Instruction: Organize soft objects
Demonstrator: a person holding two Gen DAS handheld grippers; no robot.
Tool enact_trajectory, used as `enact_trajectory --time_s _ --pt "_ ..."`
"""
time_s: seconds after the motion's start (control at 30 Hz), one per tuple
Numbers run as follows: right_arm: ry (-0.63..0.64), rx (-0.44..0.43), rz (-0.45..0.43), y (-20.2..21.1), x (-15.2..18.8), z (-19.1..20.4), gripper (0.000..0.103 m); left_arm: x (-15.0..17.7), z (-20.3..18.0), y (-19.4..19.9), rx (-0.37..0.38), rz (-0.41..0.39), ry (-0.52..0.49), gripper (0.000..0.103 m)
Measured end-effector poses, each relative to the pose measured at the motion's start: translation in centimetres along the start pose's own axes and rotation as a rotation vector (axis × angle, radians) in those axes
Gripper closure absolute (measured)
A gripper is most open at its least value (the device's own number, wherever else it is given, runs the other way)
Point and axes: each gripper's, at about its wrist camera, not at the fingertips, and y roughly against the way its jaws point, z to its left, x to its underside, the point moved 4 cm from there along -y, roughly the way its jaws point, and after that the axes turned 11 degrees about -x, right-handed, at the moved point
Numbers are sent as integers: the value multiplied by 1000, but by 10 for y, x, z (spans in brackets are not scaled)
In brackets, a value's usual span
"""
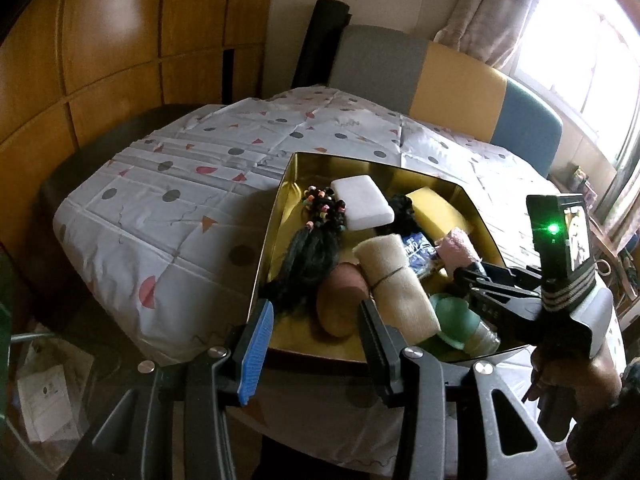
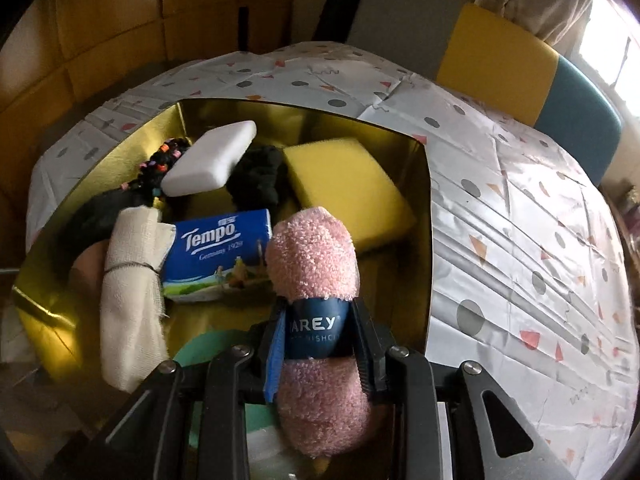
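Wood-panelled wall (image 1: 120,40), curtained bright window (image 1: 592,40), grey-yellow-blue chair (image 1: 452,76).

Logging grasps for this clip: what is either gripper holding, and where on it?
Right gripper clamps the pink fluffy roll at its blue paper band. Left gripper holds nothing.

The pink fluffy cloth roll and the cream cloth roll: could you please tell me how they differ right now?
The pink fluffy cloth roll is clamped at its dark blue paper band by the right gripper; the cream cloth roll lies free in the gold box. The pink one has a looped, fuzzy pile, the cream one a flat weave. The cream roll is tied with a thin thread, not a printed band. Both are rolled cloths, bound around the middle.
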Motion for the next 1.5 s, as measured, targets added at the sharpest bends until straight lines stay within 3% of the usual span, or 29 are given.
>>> enact_trajectory --time_s 0.43,0.5,0.97,1.03,1.07,1.13,1.27,1.5 --pt "-79 -25 -58 16 14 -4 63 2 -10 7 -2 -9 -24 57" --pt "-84 -29 -74 21 14 -2 51 3 -11 9 -6 -12 -27 56" --pt "-166 42 -242 85 39 9 16 4 -11 20 -80 -51 -11 55" --pt "-182 56 -270 95 44 10 15 5 -11 21 -94 -51 -7 53" --pt "-186 61 -279 98 46 11 14 5 -12 21 -95 -50 -5 44" --pt "-193 70 -296 106 50 11 13 6 -13 24 -88 -56 -3 39" --pt "-206 80 -313 115 55 11 11 5 -17 34 -92 -107 -15 39" --pt "-197 93 -339 126 54 15 11 3 -15 39 -185 -134 -13 39"
